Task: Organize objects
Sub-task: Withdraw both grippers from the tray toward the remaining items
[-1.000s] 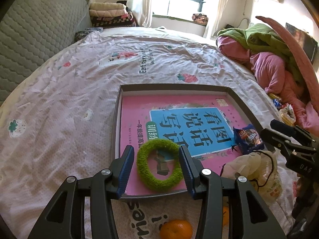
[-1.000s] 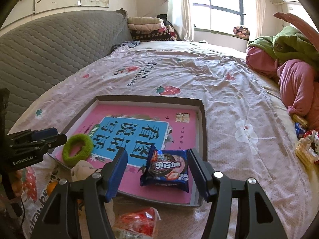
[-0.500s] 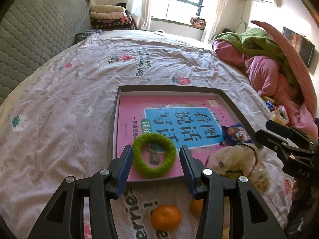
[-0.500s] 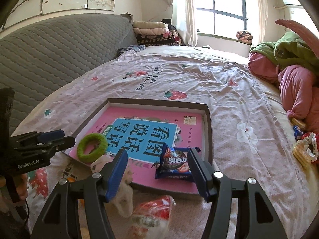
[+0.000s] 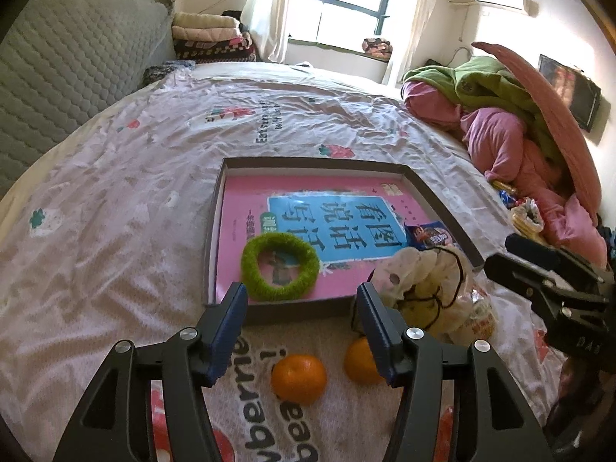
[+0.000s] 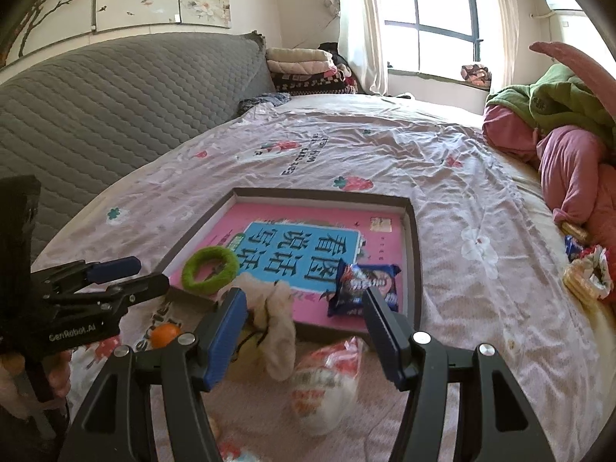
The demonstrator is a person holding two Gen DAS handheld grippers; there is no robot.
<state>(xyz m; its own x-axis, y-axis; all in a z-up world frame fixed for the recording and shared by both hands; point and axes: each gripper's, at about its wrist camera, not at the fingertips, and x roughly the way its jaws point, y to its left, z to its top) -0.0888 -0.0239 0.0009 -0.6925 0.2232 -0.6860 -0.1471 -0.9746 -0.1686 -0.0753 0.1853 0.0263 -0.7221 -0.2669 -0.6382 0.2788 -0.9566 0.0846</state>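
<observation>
A bed (image 5: 115,200) with a strawberry-print sheet fills both views, a grey quilted headboard (image 6: 115,107) on one side and a heap of pink and green bedding (image 5: 508,127) on the other. On the sheet lies a shallow dark-rimmed tray (image 5: 308,163) holding a pink book (image 5: 346,192). On the book rest a green fuzzy ring (image 5: 280,265) near the tray's front edge and a blue snack packet (image 6: 362,283) at the front right corner. A cream drawstring pouch (image 5: 427,285) slumps over the tray's front rim, between the two grippers. A red-and-white plastic bag (image 6: 327,381) lies just outside the tray, and two oranges (image 5: 299,377) sit on the sheet in front of it.

The left gripper (image 5: 300,331) hovers short of the ring; its fingers have just been opening and stand apart with nothing between them. The right gripper (image 6: 304,333) hangs over the plastic bag, fingers apart and empty.
</observation>
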